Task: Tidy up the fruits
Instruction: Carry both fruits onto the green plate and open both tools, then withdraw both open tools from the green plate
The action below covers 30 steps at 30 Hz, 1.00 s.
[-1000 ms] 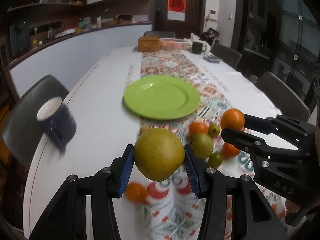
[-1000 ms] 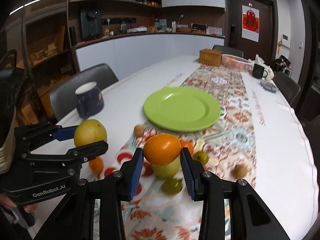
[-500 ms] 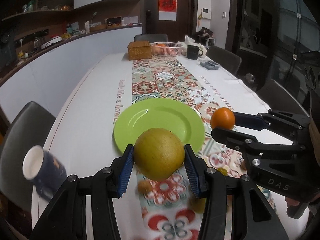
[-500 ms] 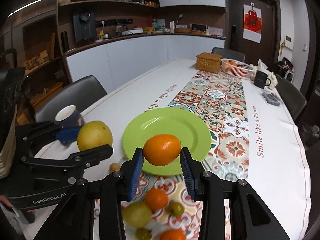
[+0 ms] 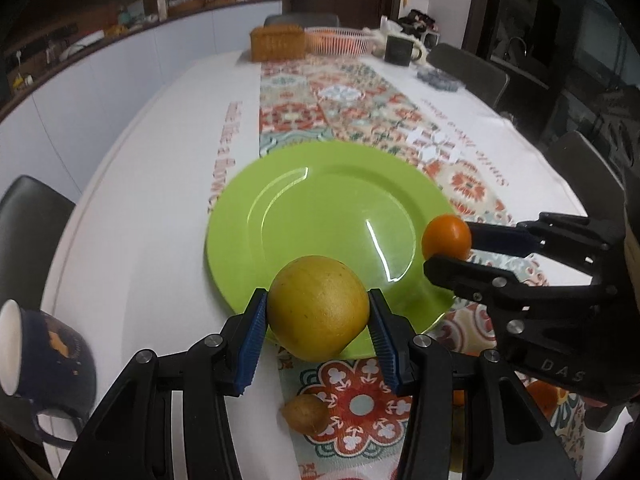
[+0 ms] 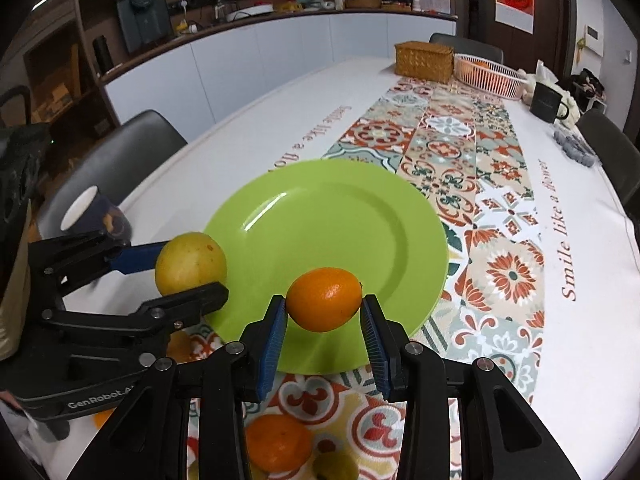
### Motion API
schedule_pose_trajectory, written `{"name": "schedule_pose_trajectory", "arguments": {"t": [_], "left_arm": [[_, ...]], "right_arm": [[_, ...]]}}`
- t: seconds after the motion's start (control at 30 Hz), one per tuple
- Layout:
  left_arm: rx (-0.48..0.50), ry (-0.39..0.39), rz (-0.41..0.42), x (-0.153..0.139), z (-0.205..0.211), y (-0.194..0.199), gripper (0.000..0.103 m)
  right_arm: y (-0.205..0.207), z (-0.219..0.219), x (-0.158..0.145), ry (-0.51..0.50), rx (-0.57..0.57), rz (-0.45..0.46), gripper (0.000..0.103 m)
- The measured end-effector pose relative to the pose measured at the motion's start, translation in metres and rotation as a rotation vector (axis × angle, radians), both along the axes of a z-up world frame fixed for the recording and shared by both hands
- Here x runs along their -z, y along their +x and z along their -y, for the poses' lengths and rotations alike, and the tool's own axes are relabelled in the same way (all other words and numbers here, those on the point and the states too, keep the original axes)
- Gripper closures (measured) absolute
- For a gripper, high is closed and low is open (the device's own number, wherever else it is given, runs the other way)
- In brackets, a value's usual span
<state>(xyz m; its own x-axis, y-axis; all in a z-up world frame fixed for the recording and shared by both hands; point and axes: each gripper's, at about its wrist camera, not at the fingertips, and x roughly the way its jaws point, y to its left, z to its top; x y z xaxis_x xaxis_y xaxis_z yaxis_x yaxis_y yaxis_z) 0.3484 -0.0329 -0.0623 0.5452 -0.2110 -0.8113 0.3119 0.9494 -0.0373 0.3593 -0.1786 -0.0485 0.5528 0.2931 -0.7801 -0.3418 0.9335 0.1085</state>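
My left gripper (image 5: pixel 318 320) is shut on a large yellow-green fruit (image 5: pixel 318 314) and holds it over the near edge of the green plate (image 5: pixel 320 208). My right gripper (image 6: pixel 324 322) is shut on an orange (image 6: pixel 324 299) over the plate's (image 6: pixel 340 220) near rim. Each gripper shows in the other's view: the right one (image 5: pixel 452 248) at the plate's right rim, the left one (image 6: pixel 188 268) at its left rim. The plate itself is bare. Loose fruit lies near me: a small brown fruit (image 5: pixel 306 414), an orange (image 6: pixel 278 442) and a green fruit (image 6: pixel 334 466).
A dark blue mug (image 5: pixel 44 364) stands near the table's left edge. At the far end are a wicker box (image 6: pixel 424 60), a white basket (image 6: pixel 488 74) and a black mug (image 6: pixel 546 102). Chairs line both sides. A patterned runner (image 6: pixel 460 148) crosses the white table.
Both grippers moved forward and down with their fruit, from above the loose fruit pile to the plate's near rim. The plate now fills the middle of both views.
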Motion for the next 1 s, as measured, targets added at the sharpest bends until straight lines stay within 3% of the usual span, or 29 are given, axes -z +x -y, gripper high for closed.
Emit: {"name": "schedule_pose_trajectory", "arguments": {"t": [0.27, 0.4, 0.7, 1.0], "left_arm": [[-0.023, 0.001, -0.031, 0.010, -0.002, 0.007, 0.054], [-0.040, -0.005, -0.018, 0.007, -0.005, 0.005, 0.047], [-0.076, 0.039, 0.090, -0.028, -0.009, -0.038, 0.037], [-0.118, 0.058, 0.237, -0.071, -0.010, -0.107, 0.028]], "right_arm": [[0.010, 0.001, 0.012, -0.018, 0.007, -0.030, 0.064], [0.008, 0.004, 0.011, -0.036, 0.037, -0.025, 0.051], [-0.032, 0.019, -0.020, -0.017, 0.100, 0.074, 0.051], [-0.104, 0.025, -0.064, 0.019, 0.132, 0.209, 0.051]]}}
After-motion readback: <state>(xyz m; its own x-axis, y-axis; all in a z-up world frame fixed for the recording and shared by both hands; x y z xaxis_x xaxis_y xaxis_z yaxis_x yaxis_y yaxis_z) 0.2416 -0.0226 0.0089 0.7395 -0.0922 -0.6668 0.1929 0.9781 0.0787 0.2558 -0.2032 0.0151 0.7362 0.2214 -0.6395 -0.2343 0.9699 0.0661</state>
